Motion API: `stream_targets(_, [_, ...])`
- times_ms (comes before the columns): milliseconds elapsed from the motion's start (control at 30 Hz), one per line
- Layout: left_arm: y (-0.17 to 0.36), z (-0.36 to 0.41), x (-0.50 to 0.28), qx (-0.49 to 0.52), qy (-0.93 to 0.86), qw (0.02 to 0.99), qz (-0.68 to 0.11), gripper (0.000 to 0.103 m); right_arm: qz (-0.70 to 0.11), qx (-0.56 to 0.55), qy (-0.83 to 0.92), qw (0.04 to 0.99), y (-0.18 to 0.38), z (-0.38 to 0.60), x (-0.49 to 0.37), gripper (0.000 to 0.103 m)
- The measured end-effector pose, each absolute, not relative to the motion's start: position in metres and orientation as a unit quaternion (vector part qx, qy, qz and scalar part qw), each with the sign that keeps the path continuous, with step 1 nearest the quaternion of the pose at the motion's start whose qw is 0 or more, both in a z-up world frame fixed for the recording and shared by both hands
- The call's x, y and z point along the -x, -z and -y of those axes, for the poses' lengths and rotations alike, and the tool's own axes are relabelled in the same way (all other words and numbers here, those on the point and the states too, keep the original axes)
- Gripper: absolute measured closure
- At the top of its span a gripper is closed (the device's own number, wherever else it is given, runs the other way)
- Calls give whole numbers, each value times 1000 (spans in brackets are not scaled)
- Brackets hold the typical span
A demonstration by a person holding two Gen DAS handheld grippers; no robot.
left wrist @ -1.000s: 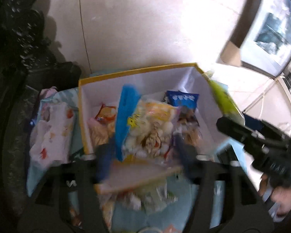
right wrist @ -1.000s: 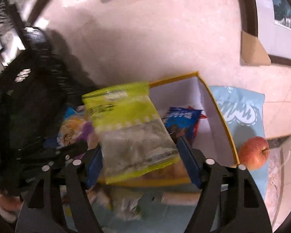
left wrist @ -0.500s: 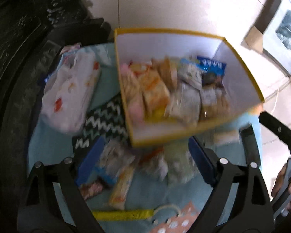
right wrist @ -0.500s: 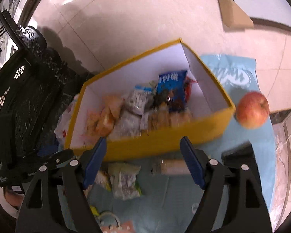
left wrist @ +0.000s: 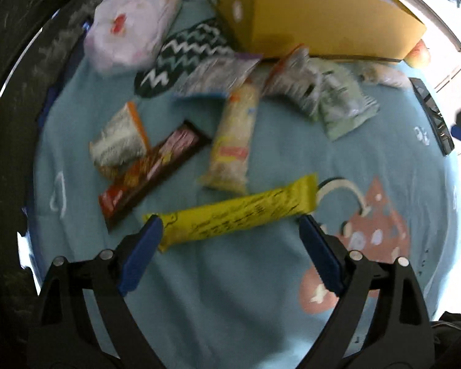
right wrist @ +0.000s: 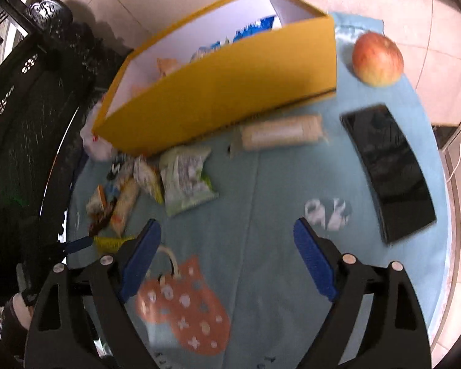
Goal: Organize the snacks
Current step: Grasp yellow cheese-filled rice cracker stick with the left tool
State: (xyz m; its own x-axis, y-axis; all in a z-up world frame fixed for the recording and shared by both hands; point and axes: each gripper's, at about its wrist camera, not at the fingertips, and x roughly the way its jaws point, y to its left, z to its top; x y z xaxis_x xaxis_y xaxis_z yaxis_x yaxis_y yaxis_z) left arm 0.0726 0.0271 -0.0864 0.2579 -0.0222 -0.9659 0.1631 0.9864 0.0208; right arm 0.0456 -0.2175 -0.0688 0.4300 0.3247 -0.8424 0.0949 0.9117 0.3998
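**Yellow packet crosswise before the left fingers**

Between the spread tips of the left gripper [left wrist: 230,230] lies a long yellow packet [left wrist: 239,212] on the blue cloth [left wrist: 292,147], its long axis running across the gap from pad to pad, right end tilted away. No pad presses it. The right gripper [right wrist: 224,233], jaws opening and empty, hangs over bare cloth, farther off. The left hand is judged nearer; gripping across the width would call for a wrist turn. The yellow box [right wrist: 224,92] stands beyond.

My blue cloth [right wrist: 261,184] carries the box [right wrist: 230,92] at twelve, apple [right wrist: 378,58] and phone [right wrist: 390,169] at two, snacks [left wrist: 230,135] at ten.
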Motion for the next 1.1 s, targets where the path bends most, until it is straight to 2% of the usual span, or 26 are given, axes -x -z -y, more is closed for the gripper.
stream_targets(367, [101,-20,-68,-88,92,811,-571,12,-542,-191,-71,815,66,207,-19,15])
stream_targets(567, [102,2,-61,-88,126,790,-593,13,-549,-199,-69,809,69,209,-14,14])
stream_targets(667, [97,14,-57,-43,146,763,-628,13,-553,-200,-72,806,70,207,-15,14])
stream_targets(767, [88,12,-57,69,198,726,-655,13,-553,-199,-75,805,70,205,-16,14])
stream_targets(800, [85,11,-58,79,197,727,-653,13,-553,-199,-76,805,70,206,-17,14])
stream_targets(967, [78,20,-66,-6,179,760,-625,12,-556,-203,-76,803,73,208,-18,14])
stream_targets(1100, [102,46,-64,-130,193,755,-613,13,-559,-209,-72,799,77,212,-17,14])
